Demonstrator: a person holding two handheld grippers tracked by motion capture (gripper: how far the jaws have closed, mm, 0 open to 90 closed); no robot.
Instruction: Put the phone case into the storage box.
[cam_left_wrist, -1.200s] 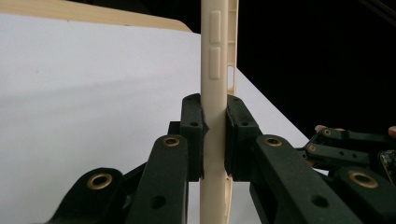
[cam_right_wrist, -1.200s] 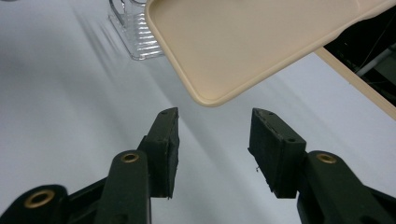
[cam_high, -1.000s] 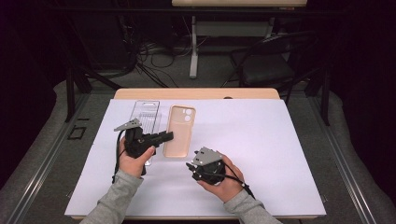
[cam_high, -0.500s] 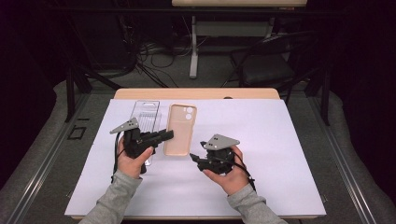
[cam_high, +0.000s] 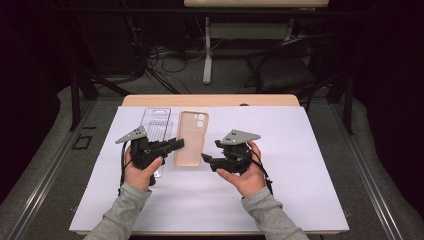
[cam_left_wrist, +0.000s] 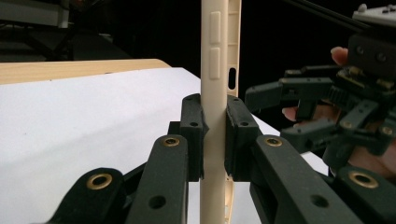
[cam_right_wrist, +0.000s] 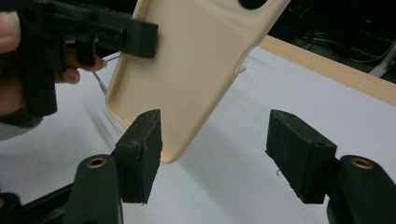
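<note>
1. The left gripper (cam_left_wrist: 215, 140) is clamped on the side edge of the case (cam_left_wrist: 215, 84); in its own view the pads press either side of the thin wall, just below two raised buttons and an oval slot.
2. The right gripper (cam_right_wrist: 215, 158) has let go: its jaws have just been opening, and the case's (cam_right_wrist: 196, 70) corner hangs by one pad, not pressed.
3. From above, the cream case (cam_high: 190, 137) lies between the two grippers, its camera cut-out at the far end.
4. Beyond the left gripper (cam_high: 172, 145), a clear tray (cam_high: 156, 122) rests on the white sheet (cam_high: 300, 150).
</note>
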